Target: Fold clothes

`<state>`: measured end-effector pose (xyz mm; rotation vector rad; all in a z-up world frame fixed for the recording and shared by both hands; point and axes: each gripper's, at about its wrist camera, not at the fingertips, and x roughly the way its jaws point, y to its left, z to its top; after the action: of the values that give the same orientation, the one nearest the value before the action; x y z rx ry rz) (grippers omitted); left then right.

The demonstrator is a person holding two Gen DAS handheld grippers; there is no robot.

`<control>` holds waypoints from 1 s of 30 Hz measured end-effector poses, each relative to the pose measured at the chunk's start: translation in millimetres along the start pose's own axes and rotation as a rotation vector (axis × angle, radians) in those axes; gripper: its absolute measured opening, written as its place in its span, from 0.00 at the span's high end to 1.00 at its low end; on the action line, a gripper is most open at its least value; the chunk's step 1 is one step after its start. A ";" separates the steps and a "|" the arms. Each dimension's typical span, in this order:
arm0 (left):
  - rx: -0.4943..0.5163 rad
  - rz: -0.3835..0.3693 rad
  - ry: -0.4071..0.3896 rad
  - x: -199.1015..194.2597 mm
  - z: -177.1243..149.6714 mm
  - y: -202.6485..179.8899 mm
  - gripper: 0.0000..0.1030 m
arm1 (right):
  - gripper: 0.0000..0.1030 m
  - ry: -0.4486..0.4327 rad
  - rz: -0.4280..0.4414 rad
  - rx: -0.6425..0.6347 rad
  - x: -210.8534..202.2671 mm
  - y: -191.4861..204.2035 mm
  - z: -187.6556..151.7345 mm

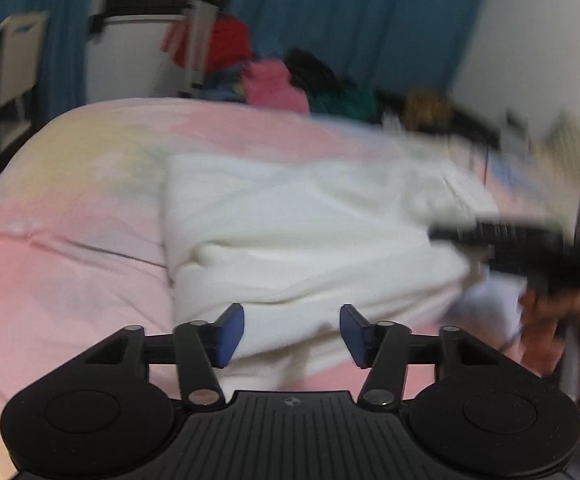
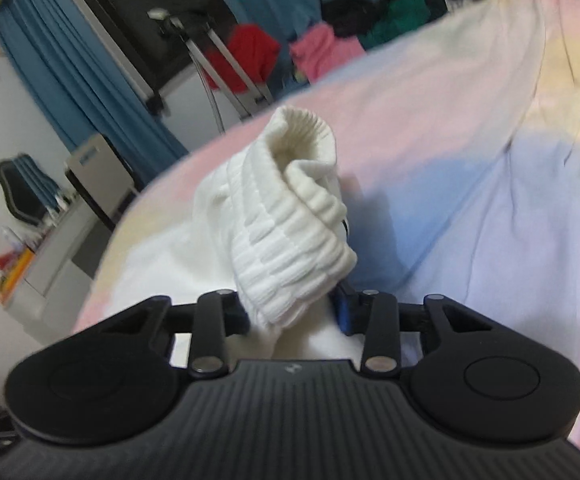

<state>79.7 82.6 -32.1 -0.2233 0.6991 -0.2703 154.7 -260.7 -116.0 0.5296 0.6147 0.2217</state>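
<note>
A white garment [image 1: 310,236] lies partly folded on the pastel pink bedspread [image 1: 69,280]. My left gripper [image 1: 292,334] is open and empty, its blue pads just above the garment's near edge. My right gripper [image 2: 294,312] is shut on the garment's ribbed white cuff [image 2: 290,216], which bunches up between the fingers and stands above them. In the left wrist view the right gripper [image 1: 530,244] shows blurred at the garment's right side, held by a hand.
A pile of red, pink, black and green clothes [image 1: 273,76] sits beyond the bed's far edge, by a tripod [image 1: 197,40] and blue curtains [image 1: 350,12]. A desk with small items [image 2: 29,264] stands to the left in the right wrist view.
</note>
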 end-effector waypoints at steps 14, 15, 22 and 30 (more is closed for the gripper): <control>-0.598 -0.105 0.186 66.0 -6.1 87.4 0.22 | 0.62 0.016 -0.009 0.075 20.1 -28.5 -6.2; -0.627 -0.116 0.188 67.4 -7.8 90.9 0.24 | 0.62 0.015 -0.013 0.067 20.0 -27.5 -6.9; -0.552 -0.095 0.172 59.4 -5.4 90.0 0.42 | 0.62 0.007 -0.032 0.067 16.3 -18.6 -6.5; -0.486 -0.135 0.069 18.0 7.7 70.6 0.58 | 0.65 -0.027 0.004 0.091 -13.9 -9.7 6.3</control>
<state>110.0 144.2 -57.8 -0.7293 0.8130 -0.2343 147.8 -276.2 -110.0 0.6210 0.5994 0.1902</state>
